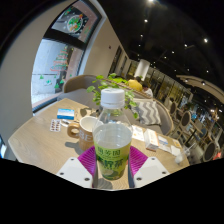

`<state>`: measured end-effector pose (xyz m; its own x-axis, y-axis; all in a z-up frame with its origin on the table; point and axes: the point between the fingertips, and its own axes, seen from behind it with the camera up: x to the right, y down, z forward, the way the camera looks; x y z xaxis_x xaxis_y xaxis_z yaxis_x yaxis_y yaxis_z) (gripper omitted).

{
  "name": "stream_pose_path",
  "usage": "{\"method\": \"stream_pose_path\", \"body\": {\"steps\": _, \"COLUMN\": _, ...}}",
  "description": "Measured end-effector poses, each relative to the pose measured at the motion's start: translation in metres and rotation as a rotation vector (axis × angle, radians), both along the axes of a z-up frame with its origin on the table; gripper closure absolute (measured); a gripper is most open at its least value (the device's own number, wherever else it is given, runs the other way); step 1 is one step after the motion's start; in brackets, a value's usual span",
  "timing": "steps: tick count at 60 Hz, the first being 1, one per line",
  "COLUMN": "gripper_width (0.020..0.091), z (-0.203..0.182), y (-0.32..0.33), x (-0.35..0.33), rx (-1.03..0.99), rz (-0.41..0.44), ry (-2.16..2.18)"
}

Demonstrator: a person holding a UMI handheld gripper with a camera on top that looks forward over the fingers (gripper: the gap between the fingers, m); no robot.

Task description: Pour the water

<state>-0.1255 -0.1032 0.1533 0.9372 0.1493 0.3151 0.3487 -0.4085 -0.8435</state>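
A clear plastic water bottle with a white cap and a green label stands upright between my fingers, lifted close to the camera. My gripper is shut on the bottle: both magenta pads press against the label's sides. Just beyond the bottle, on the wooden table, stands a white paper cup, a little to the left of the bottle. The bottle hides part of the cup and the table behind it.
A potted green plant stands behind the cup. Small packets and cards lie on the table to the left, more flat items to the right. Chairs and tables fill the room beyond.
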Motion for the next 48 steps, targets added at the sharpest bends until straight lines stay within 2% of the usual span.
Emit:
{"method": "stream_pose_path", "body": {"steps": 8, "gripper_width": 0.0697, "z": 0.039, "y": 0.042, "x": 0.052, "rx": 0.047, "rz": -0.028, "ry": -0.297}}
{"method": "stream_pose_path", "body": {"steps": 13, "gripper_width": 0.0697, "z": 0.059, "y": 0.071, "x": 0.072, "rx": 0.071, "rz": -0.005, "ry": -0.506}}
{"method": "stream_pose_path", "body": {"steps": 24, "gripper_width": 0.0698, "z": 0.08, "y": 0.127, "x": 0.072, "rx": 0.111, "rz": 0.11, "ry": -0.97}}
{"method": "stream_pose_path", "body": {"steps": 37, "gripper_width": 0.0699, "z": 0.07, "y": 0.169, "x": 0.049, "rx": 0.111, "rz": 0.272, "ry": -1.52}}
{"method": "stream_pose_path", "body": {"steps": 48, "gripper_width": 0.0702, "z": 0.067, "y": 0.182, "x": 0.028, "rx": 0.134, "rz": 0.383, "ry": -1.762}}
